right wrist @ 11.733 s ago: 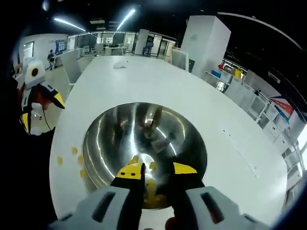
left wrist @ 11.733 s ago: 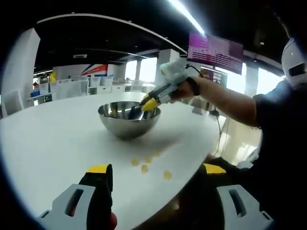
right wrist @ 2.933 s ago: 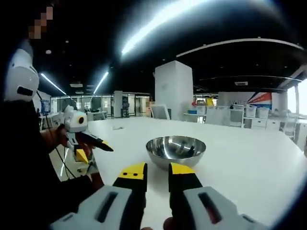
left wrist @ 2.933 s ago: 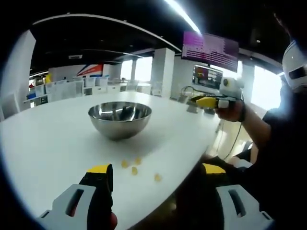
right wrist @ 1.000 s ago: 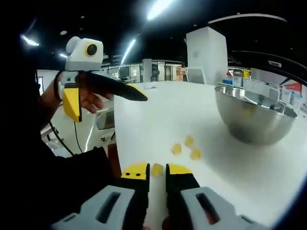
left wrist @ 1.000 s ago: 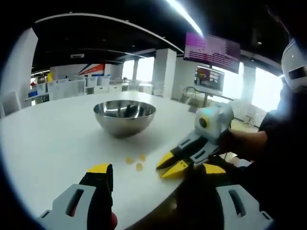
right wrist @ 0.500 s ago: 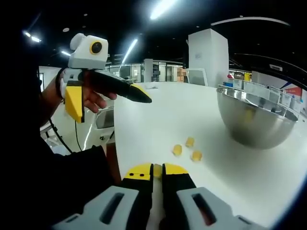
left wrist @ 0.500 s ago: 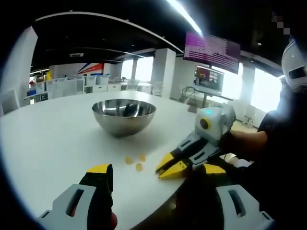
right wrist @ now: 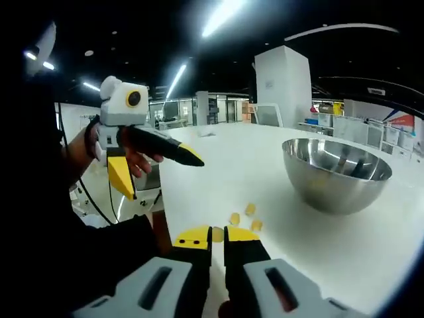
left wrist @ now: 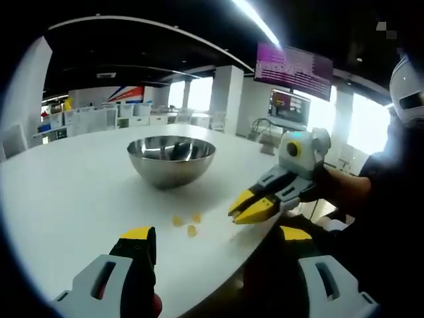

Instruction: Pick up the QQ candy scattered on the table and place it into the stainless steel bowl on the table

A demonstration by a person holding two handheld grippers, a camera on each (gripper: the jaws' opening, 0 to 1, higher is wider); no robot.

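Note:
A stainless steel bowl (left wrist: 171,159) (right wrist: 336,173) stands on the white table (left wrist: 66,192) (right wrist: 218,165). Three yellow QQ candies (left wrist: 188,224) (right wrist: 246,218) lie in front of it near the table edge. My right gripper (right wrist: 216,236) (left wrist: 235,215) is shut on a fourth yellow candy (right wrist: 217,233), held just above the table beside the loose ones. The left gripper (left wrist: 215,235) (right wrist: 162,179) hovers over the table edge with its jaws wide apart and nothing between them.
The table's curved edge runs close to both grippers, with the person's dark-clothed body (left wrist: 391,199) just beyond it. A wall screen (left wrist: 295,69) and a white pillar (right wrist: 281,86) stand in the office behind the table.
My right gripper shut on a candy near the table edge and has risen slightly with it. The left gripper has stayed open and nearly still.

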